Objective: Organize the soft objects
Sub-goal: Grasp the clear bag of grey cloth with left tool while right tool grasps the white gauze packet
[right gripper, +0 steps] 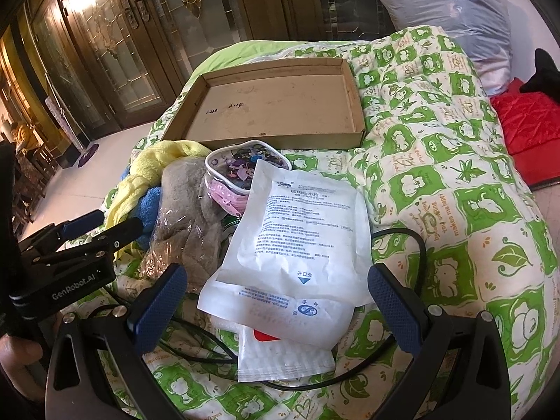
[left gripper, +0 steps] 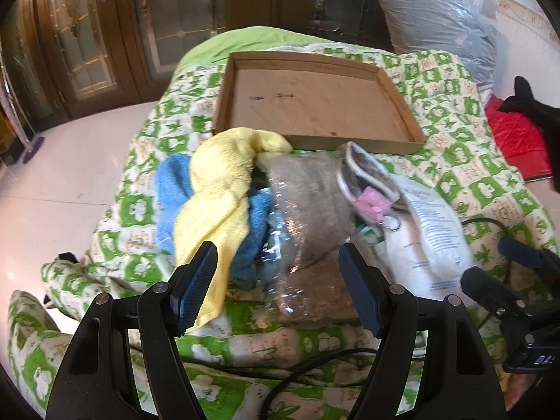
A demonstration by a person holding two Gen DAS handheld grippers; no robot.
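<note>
On green-patterned quilt, both my grippers' jaws gape, unloaded; left gripper straddles plastic-wrapped grey plush for boxing into shallow cardboard tray.

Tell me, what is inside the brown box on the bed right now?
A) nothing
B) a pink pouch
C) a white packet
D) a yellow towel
A: the box shows only its bare cardboard floor, while the yellow towel, white packet and pink pouch all lie on the quilt in front of it.
</note>
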